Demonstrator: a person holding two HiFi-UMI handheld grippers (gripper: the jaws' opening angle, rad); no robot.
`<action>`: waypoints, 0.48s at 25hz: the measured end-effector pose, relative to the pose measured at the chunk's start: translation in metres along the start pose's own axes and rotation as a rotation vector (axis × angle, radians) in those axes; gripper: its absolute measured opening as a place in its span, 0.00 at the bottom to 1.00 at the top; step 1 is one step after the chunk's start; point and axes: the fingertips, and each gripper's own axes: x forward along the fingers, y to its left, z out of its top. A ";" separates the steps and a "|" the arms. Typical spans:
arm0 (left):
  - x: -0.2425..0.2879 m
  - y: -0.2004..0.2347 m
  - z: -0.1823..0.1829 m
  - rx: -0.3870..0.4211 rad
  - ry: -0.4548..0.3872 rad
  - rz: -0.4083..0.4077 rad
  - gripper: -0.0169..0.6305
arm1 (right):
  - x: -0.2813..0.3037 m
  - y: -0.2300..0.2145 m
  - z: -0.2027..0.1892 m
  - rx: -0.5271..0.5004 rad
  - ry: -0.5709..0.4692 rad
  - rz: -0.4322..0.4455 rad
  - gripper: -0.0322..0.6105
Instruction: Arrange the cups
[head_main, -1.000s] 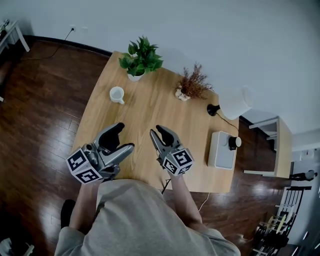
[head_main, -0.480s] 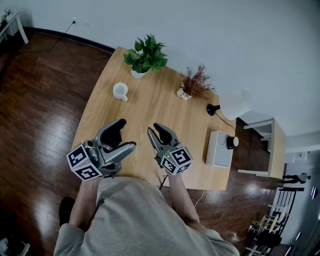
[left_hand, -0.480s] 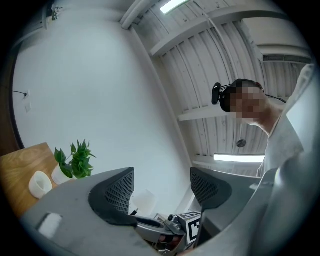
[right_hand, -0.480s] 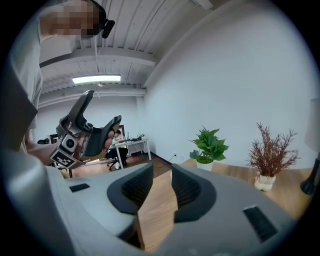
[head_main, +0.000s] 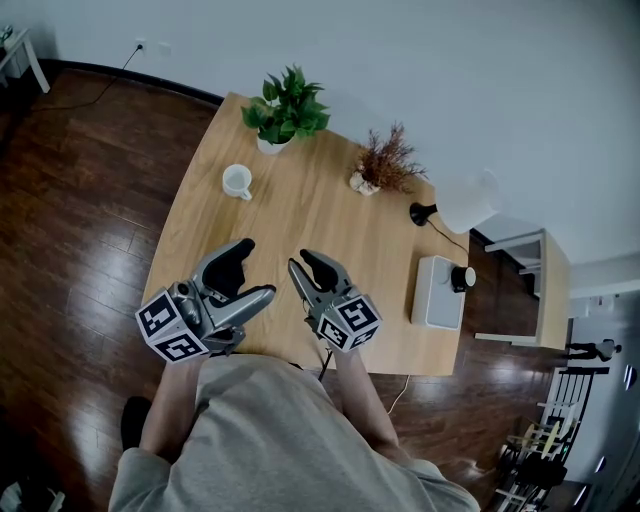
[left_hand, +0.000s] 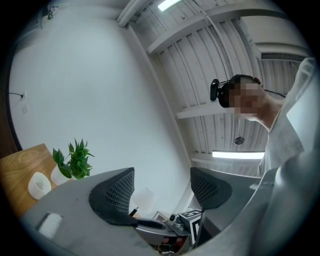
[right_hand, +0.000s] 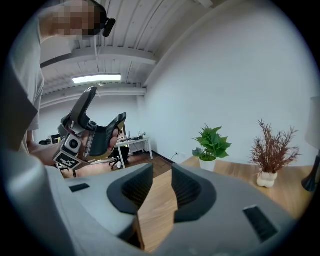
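White ceramic mug (head_main: 237, 181) sits far left on light wooden table (head_main: 300, 215), left gripper (head_main: 256, 268) over table's near edge, jaws wide, right gripper (head_main: 303, 261) narrowly parted, both empty.

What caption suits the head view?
Left tool and right tool, both empty, hover over the wooden table; a white cup sits near the potted plant.

readable text: none | labels, brands: none | numbers, signs: none

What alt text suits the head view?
From above, a person holds the left gripper and right gripper, open and empty, over a wooden table with one white cup, a green plant, a dried plant and a lamp.
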 end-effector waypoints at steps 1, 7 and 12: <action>-0.001 0.000 0.000 -0.001 -0.002 0.003 0.55 | 0.001 0.001 -0.001 0.000 0.002 0.005 0.22; -0.005 0.001 0.003 0.000 -0.007 0.014 0.55 | 0.009 0.011 -0.004 0.001 0.017 0.036 0.22; -0.008 0.002 0.003 0.012 -0.003 0.029 0.55 | 0.022 0.015 -0.011 0.003 0.034 0.069 0.22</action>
